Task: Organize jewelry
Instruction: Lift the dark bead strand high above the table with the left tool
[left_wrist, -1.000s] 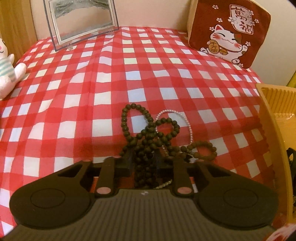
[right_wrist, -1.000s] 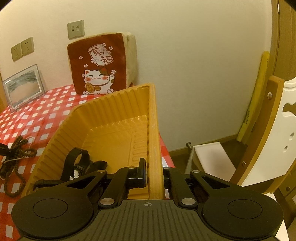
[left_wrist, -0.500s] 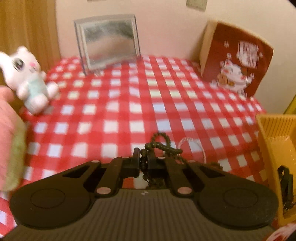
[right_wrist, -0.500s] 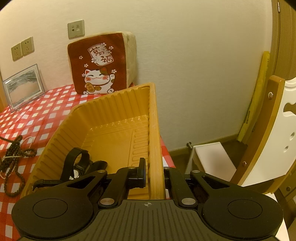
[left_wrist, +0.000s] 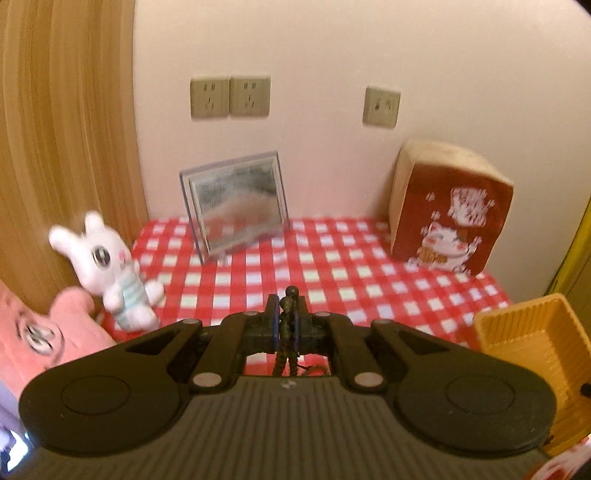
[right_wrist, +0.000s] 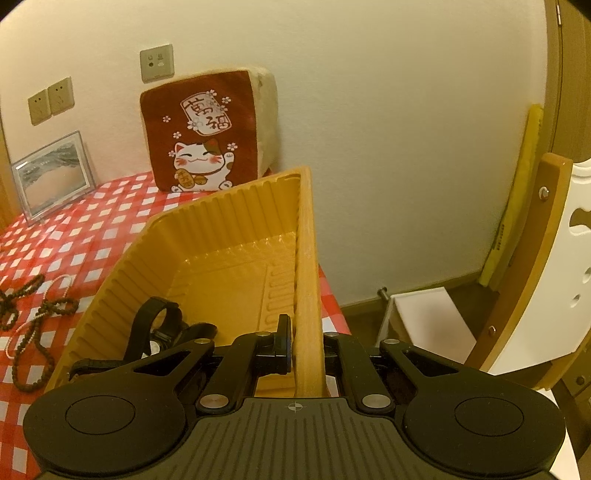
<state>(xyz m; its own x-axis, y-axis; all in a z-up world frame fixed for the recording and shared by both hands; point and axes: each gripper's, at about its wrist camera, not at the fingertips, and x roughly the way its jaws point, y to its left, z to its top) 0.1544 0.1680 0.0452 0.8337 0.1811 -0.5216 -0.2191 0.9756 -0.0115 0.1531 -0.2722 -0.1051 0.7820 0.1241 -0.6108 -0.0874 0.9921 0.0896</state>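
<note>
Dark wooden beads (left_wrist: 287, 314) are pinched between the closed fingers of your left gripper (left_wrist: 286, 312), strands hanging above the checked cloth (left_wrist: 332, 266). Your right gripper (right_wrist: 304, 339) clamps the yellow tray (right_wrist: 221, 236) wall; a black watch (right_wrist: 159, 328) lies inside.
</note>
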